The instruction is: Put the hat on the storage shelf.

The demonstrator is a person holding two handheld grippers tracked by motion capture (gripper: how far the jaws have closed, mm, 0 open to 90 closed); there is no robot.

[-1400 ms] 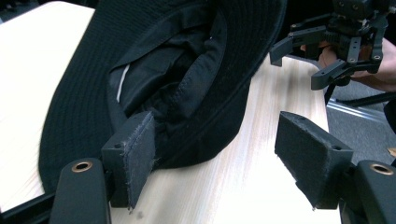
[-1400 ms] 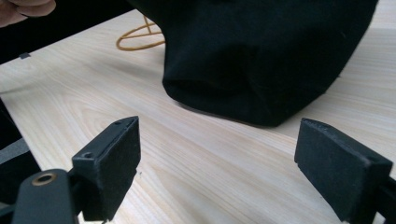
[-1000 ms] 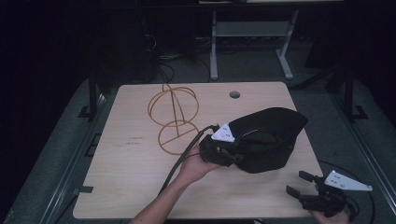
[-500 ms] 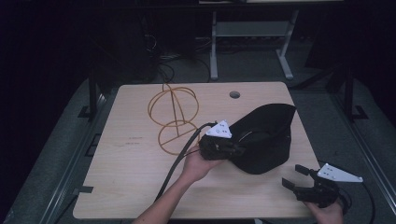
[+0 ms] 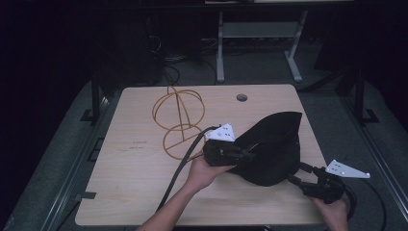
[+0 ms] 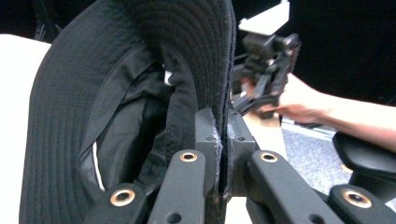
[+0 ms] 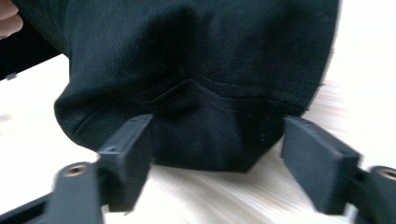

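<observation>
In the high view, a black fabric bucket hat lies on its side on the right half of the pale wooden worktop, its opening turned toward the left hand-held gripper. That hand-held gripper is clamped on the hat's brim. The right hand-held gripper sits at the worktop's near right edge, its tips just at the hat's crown. An orange wire frame of two rings and a stem stands on the worktop to the left of the hat, apart from it.

In the left gripper view, the left hand-held gripper has its jaws pressed tight together on the stitched brim of the hat, which stands up between them. The hollow of the hat opens to the left and holds only its own dark lining and a white label strip. The right hand-held gripper is farther off behind the brim.

In the right gripper view, the right hand-held gripper has just been closing but stands wide, the crown of the hat between its pads, with a gap at each pad.
</observation>
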